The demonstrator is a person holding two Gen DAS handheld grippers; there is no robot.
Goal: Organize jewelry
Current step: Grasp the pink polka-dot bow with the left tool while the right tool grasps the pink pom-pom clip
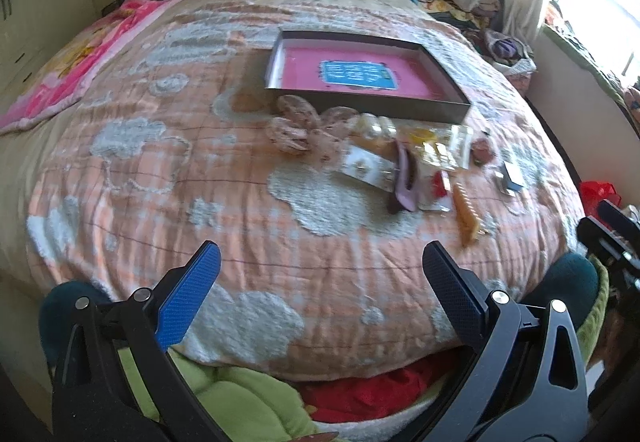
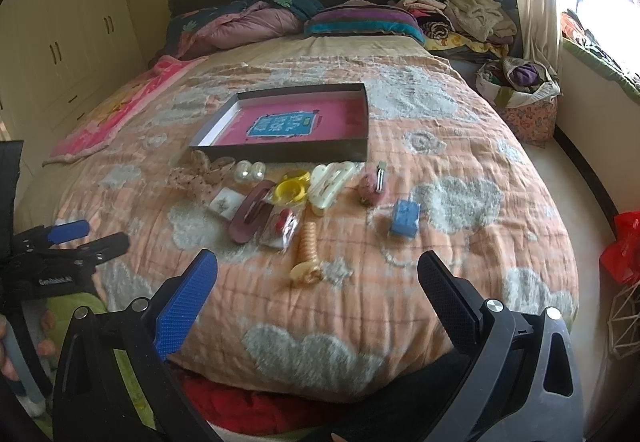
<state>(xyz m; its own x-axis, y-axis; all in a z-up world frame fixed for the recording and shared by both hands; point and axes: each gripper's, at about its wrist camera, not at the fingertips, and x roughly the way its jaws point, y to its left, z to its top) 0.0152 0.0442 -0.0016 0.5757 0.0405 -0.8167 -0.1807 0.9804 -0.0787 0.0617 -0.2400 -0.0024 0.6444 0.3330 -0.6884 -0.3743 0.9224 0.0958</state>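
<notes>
Bare quilt (image 2: 460, 282) lies open between both grippers and the clutter. The jewelry (image 2: 280, 202) crowds in a tight band just before the box (image 2: 288, 154) (pieces touching, some overlapping). The blue block (image 2: 406, 218) sits apart, with room around it.

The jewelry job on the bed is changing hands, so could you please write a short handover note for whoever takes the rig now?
Left gripper: jaws wide open, empty, over the near edge of the bed.
Right gripper: jaws wide open, empty, also at the near edge.
Pink-lined tray: mid-bed, nothing in it.
Items lie in front of the tray: bow scrunchie, pearl pieces, yellow rings, white claw clip, maroon clip, blue box, spiral hair tie.
Done: nothing sorted yet.
Left: everything goes into the tray.
</notes>
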